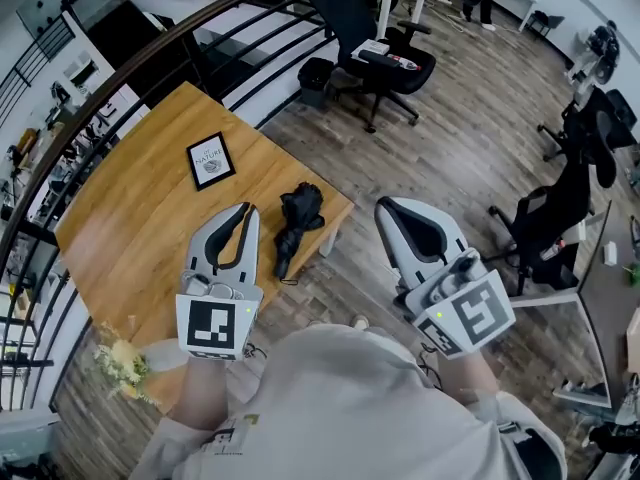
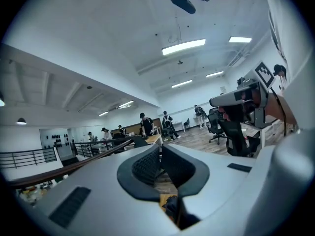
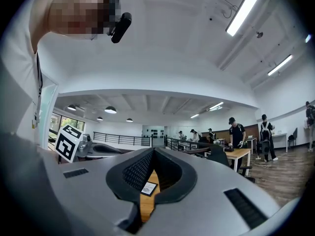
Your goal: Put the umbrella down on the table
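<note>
A folded black umbrella [image 1: 298, 218] lies on the wooden table [image 1: 130, 228], close to its right edge, and nothing holds it. My left gripper [image 1: 243, 209] hovers above the table just left of the umbrella, its jaws closed tip to tip with nothing between them. My right gripper [image 1: 386, 207] hangs over the floor past the table's corner, right of the umbrella, also shut and empty. In the left gripper view the fingertips [image 2: 153, 154] meet. In the right gripper view the wooden table [image 3: 146, 208] shows through the gap behind the gripper's tips [image 3: 151, 151].
A small framed picture [image 1: 211, 160] lies on the table beyond the left gripper. A bunch of pale flowers [image 1: 122, 363] sits at the near edge. A curved railing [image 1: 150, 48] runs behind the table. Office chairs stand at the back [image 1: 375, 53] and right [image 1: 560, 208].
</note>
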